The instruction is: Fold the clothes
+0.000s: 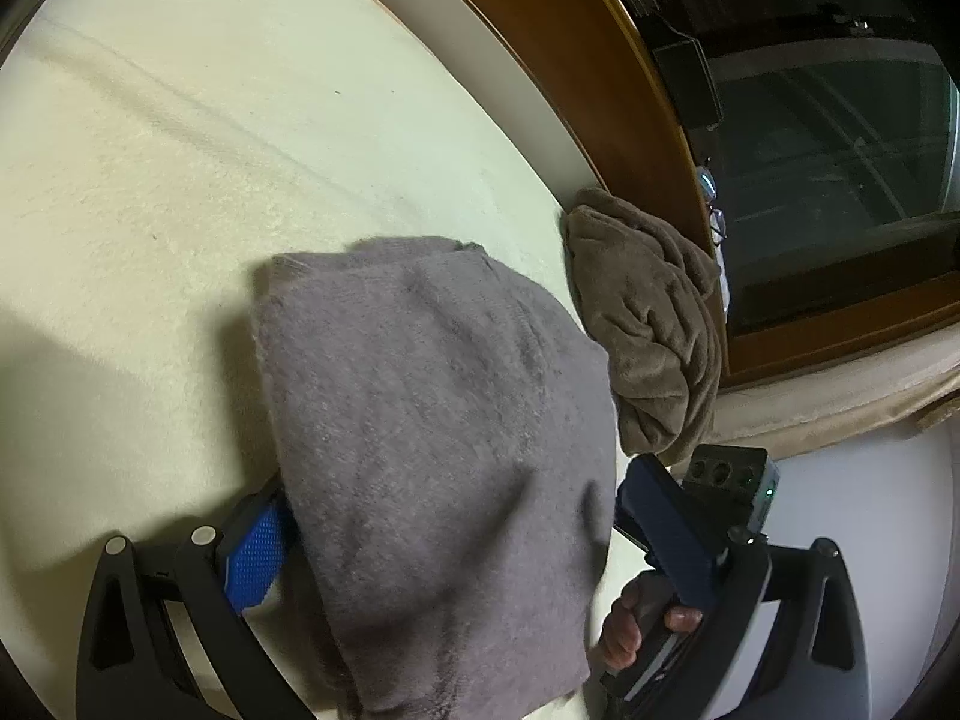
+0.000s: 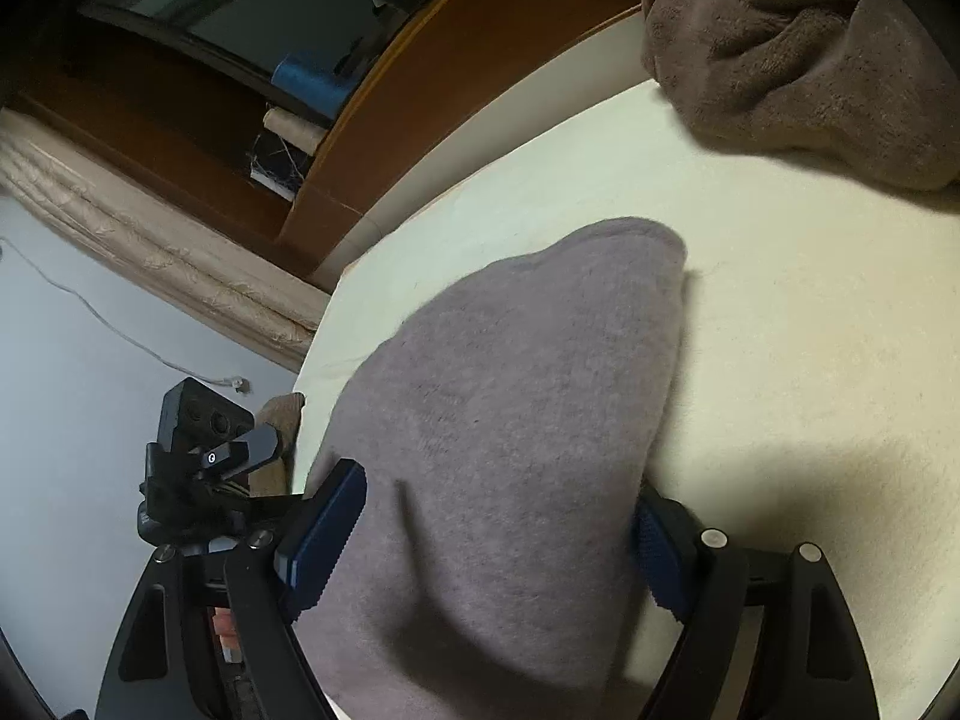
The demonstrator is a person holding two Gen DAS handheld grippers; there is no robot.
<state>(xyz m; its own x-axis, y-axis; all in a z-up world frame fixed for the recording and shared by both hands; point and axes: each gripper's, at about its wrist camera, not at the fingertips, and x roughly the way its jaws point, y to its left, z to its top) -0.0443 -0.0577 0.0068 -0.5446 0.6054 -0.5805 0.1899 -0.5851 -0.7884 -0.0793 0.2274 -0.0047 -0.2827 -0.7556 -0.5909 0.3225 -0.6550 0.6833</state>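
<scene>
While the left gripper (image 1: 456, 516) points down at the cream bed cover (image 1: 180, 180), its blue-padded fingers (image 1: 258, 558) stand wide, one on each side of a folded grey garment (image 1: 432, 450). The grey cloth fills the gap between them and hides the inner pad faces, so I cannot tell whether the pads press on it. The garment lies flat near the cover's right edge. Just beyond it a crumpled brown garment (image 1: 648, 330) is bunched against the wooden bed frame (image 1: 600, 60) at that same edge. In the lower right corner a hand (image 1: 630, 630) grips the handle of the other tool.

Right wrist view: the right gripper (image 2: 504, 534) also stands wide, with its fingers (image 2: 327, 534) on either flank of the same grey garment (image 2: 510, 420). The left finger's pad looks apart from the cloth edge; the right one is partly covered by the fabric, contact unclear. The garment's rounded far end points toward the middle of the bed cover (image 2: 810, 330). The brown garment (image 2: 798, 60) lies at the cover's far edge, well apart from the grey one. The wooden frame (image 2: 480, 60) runs beside it.
</scene>
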